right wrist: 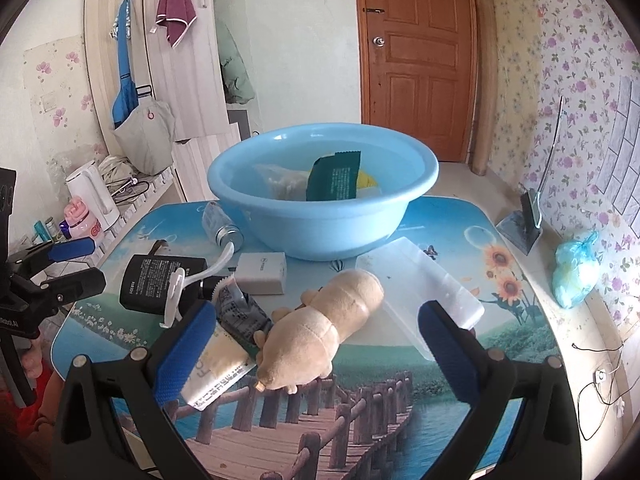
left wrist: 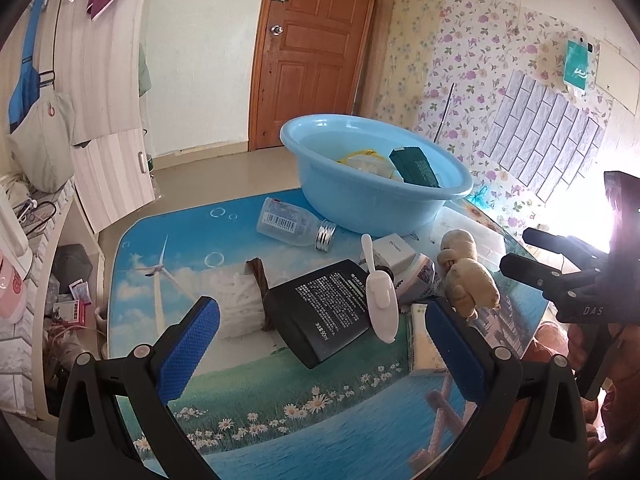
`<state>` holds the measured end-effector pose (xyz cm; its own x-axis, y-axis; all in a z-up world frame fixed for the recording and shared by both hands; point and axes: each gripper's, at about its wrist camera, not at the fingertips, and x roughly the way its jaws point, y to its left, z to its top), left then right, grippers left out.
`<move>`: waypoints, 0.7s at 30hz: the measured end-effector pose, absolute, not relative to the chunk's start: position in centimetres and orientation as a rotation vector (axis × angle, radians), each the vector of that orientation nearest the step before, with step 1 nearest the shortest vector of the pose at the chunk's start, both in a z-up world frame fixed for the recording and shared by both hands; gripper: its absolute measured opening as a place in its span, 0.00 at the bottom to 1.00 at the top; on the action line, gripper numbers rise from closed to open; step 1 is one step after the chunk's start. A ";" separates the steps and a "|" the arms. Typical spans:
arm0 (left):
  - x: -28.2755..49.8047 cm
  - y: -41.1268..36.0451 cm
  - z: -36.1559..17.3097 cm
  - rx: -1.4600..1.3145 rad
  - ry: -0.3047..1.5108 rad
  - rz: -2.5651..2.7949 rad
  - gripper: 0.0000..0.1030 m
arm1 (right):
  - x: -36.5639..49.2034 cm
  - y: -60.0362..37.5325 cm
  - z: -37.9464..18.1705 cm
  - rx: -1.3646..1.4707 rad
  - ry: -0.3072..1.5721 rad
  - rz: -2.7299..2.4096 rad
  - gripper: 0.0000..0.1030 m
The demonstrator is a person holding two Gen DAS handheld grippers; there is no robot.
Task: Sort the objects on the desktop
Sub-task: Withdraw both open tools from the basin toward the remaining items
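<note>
A light blue basin stands at the table's far side, with a dark green packet and yellow and white items in it. In front of it lie a black bottle, a white hook, a clear bottle, a white box, a beige plush toy, a tissue pack and a pack of white sticks. My left gripper hangs open above the black bottle. My right gripper is open with the plush toy between its fingers, untouched.
The table bears a scenic print. A clear plastic lid lies right of the toy. A blue bag and a phone stand sit at the right edge. A shelf with a kettle stands left.
</note>
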<state>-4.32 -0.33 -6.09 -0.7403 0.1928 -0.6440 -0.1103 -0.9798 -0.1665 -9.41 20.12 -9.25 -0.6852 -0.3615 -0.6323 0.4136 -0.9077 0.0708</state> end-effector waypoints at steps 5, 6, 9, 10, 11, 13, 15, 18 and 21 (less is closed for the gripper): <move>-4.4 -0.5 -6.4 -1.060 -0.188 2.773 1.00 | -9.3 20.3 -9.2 0.921 0.114 -2.569 1.00; -4.3 -0.5 -6.4 -1.060 -0.190 2.770 1.00 | -9.3 20.4 -9.2 0.919 0.115 -2.573 1.00; -4.3 -0.6 -6.6 -1.062 -0.191 2.766 1.00 | -9.3 20.4 -9.2 0.922 0.111 -2.582 0.99; -4.2 -0.6 -6.7 -1.066 -0.191 2.766 1.00 | -9.3 20.5 -9.2 0.926 0.109 -2.582 0.98; -4.3 -0.7 -6.8 -1.072 -0.192 2.763 1.00 | -9.3 20.5 -9.2 0.927 0.110 -2.583 0.98; -4.3 -0.7 -7.0 -1.081 -0.195 2.762 1.00 | -9.3 20.6 -9.3 0.928 0.115 -2.588 0.97; -4.4 -0.7 -7.2 -1.090 -0.196 2.758 1.00 | -9.4 20.7 -9.3 0.933 0.109 -2.588 0.97; -4.5 -0.6 -7.3 -1.100 -0.190 2.757 1.00 | -9.5 21.2 -9.5 0.947 0.083 -2.581 0.97; -4.6 -0.6 -7.5 -1.109 -0.187 2.754 1.00 | -9.5 21.4 -9.5 0.951 0.072 -2.578 0.96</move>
